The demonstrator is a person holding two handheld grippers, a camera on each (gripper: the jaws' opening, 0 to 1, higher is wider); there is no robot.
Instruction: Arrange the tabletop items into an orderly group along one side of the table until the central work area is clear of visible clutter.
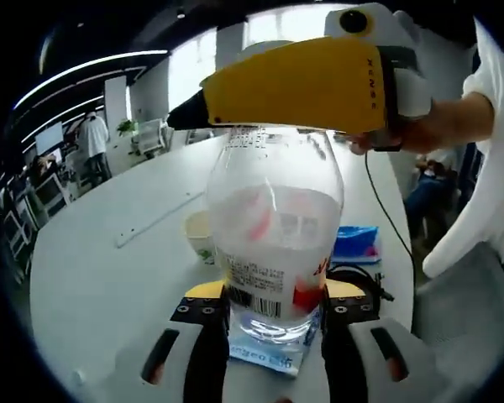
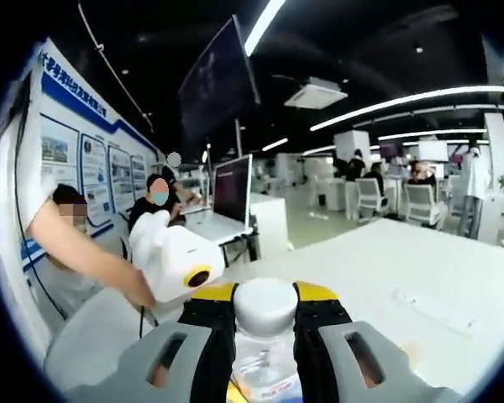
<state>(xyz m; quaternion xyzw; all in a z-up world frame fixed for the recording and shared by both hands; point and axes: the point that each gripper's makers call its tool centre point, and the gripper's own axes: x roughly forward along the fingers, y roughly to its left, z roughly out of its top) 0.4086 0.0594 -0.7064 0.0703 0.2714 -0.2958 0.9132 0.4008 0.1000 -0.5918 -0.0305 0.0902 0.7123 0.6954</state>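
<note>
A clear plastic bottle with a red and white label stands upright on the white table. My left gripper is shut on its base, one jaw on each side. My right gripper, yellow and held by a hand, reaches in from the right across the bottle's top. In the right gripper view my right gripper is shut on the bottle's white cap, with the bottle's neck below. The left gripper's white body shows at the left, held by a hand.
Behind the bottle sit a pale paper cup and a blue packet. A light blue wipes packet lies under the bottle's base. A white strip lies further left. A black cable runs along the right edge, beside a grey chair.
</note>
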